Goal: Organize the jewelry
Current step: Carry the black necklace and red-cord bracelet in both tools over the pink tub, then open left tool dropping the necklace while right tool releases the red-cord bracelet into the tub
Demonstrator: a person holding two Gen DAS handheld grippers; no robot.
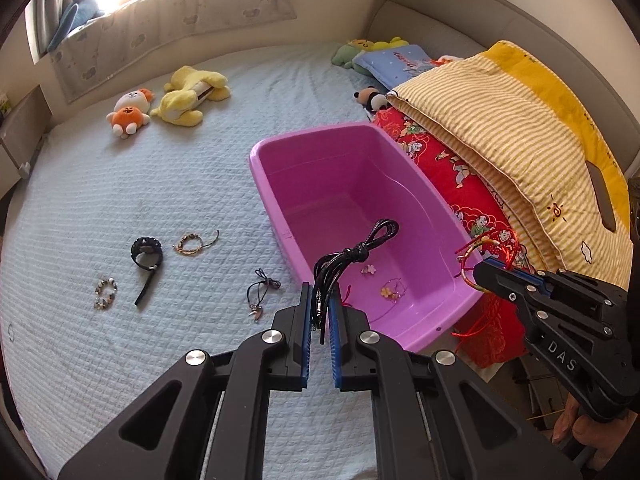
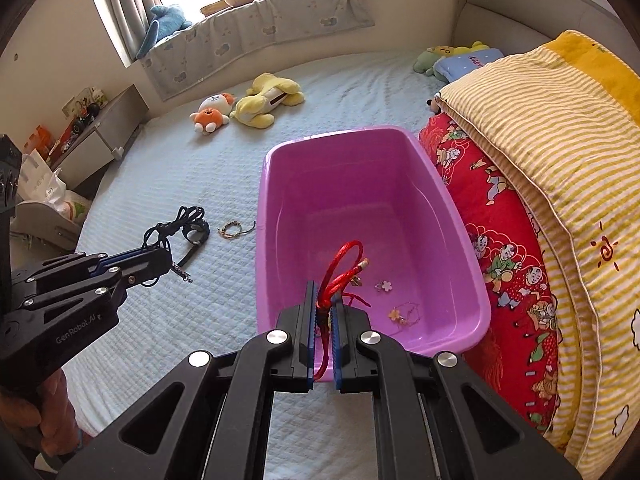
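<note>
Two grippers, both clamped down on cords right now. Our left gripper (image 1: pixel 322 300) has its blue pads pressed together on a black cord necklace (image 1: pixel 356 256), the knotted loops sticking up past the fingertips over the near edge of the pink plastic tub (image 1: pixel 280 196). Our right gripper (image 2: pixel 324 304) is pinching a red cord bracelet (image 2: pixel 344 268) the same way, with the loop hanging over the tub's near end.

Inside the tub we can see a couple of small flower-shaped pieces (image 2: pixel 385 286) lying on the bottom, plus what looks like a thin chain (image 2: pixel 406 314) beside them, though it's too fine to be sure.

On the pale blue quilted bedspread (image 1: pixel 120 208), left of the tub, four things lie apart from each other: a black watch (image 1: pixel 146 258), a braided bracelet (image 1: pixel 194 243), a beaded bracelet (image 1: pixel 105 292), and a dark cord necklace with a pendant (image 1: pixel 262 290).

Right of the tub sits a folded red cartoon-print quilt (image 2: pixel 504 248) with a yellow striped one (image 2: pixel 560 152) stacked on top. A few plush toys (image 1: pixel 160 104) are further up the bed.
</note>
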